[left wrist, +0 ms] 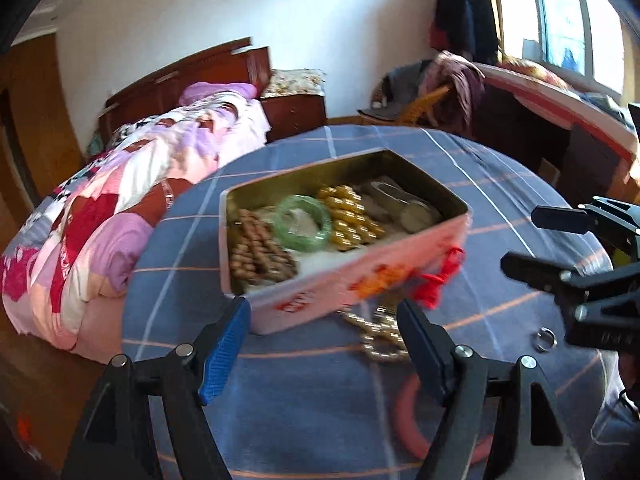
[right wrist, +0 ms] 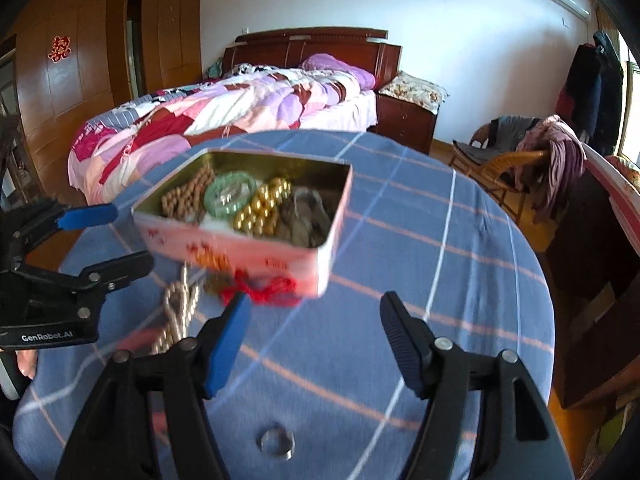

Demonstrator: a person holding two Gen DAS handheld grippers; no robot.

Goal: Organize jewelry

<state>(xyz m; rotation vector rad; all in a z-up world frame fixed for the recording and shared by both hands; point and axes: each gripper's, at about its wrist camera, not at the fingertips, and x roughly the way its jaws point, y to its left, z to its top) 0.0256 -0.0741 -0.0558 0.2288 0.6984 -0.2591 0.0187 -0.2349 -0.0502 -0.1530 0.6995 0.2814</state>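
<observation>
An open pink tin (left wrist: 360, 284) (right wrist: 240, 246) stands on a blue checked tablecloth (left wrist: 304, 400) (right wrist: 420, 248). It holds a brown bead bracelet (left wrist: 258, 250), a green bangle (left wrist: 304, 222) (right wrist: 230, 194), a gold bead bracelet (left wrist: 350, 216) (right wrist: 262, 204) and silvery pieces (left wrist: 404, 204). In front of the tin lie a pale bead chain (left wrist: 376, 334) (right wrist: 180, 312), a red cord (left wrist: 438, 280) (right wrist: 260, 290), a pink bangle (left wrist: 408, 420) and a silver ring (left wrist: 545, 339) (right wrist: 277, 443). My left gripper (left wrist: 324, 344) is open over the chain. My right gripper (right wrist: 316, 340) is open above the ring.
A bed with a patchwork quilt (left wrist: 120, 208) (right wrist: 224, 108) stands beyond the table. A wicker chair with clothes (right wrist: 516, 156) and a red-edged desk (left wrist: 560, 120) are to the right. Wooden wardrobes (right wrist: 100, 60) line the left wall.
</observation>
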